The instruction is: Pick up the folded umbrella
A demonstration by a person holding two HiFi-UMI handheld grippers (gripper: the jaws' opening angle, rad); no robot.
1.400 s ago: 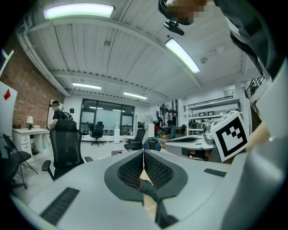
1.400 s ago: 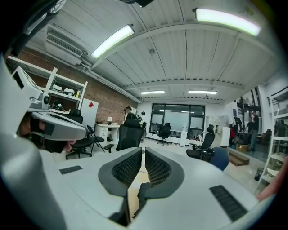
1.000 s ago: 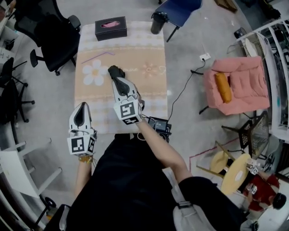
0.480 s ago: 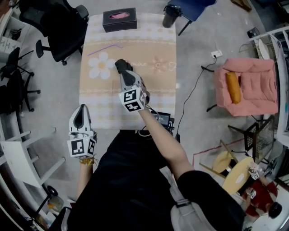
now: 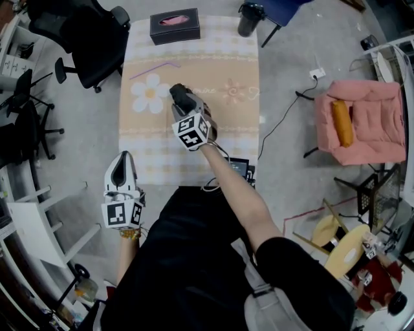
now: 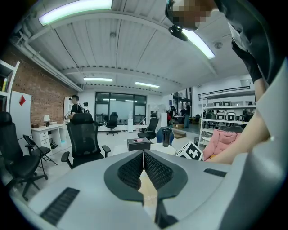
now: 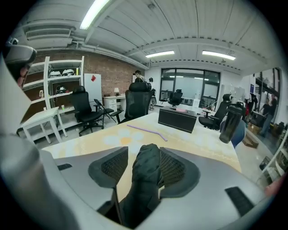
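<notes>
The folded black umbrella [image 7: 146,177] lies between my right gripper's [image 7: 144,155] jaws, its tip sticking out past them over the flowered tablecloth [image 7: 198,143]. Those jaws are opening: a strip of cloth shows between the left pad [image 7: 114,166] and the umbrella, while the right pad lies close against it. In the head view the right gripper [image 5: 178,97] is low over the table's middle with the umbrella [image 5: 176,90] dark at its tip. My left gripper [image 5: 121,161] hangs off the table's near left corner; in its own view its pads [image 6: 135,168] meet with nothing between them.
A black tissue box [image 5: 174,26] and a dark bottle [image 5: 249,18] stand at the table's far edge. A purple straw [image 5: 150,68] lies near a white flower print. Black office chairs [image 5: 90,39] stand at the left, a pink armchair [image 5: 362,123] at the right.
My right gripper has sunk toward the tablecloth with the umbrella at its tip. The left gripper has stayed where it was.
</notes>
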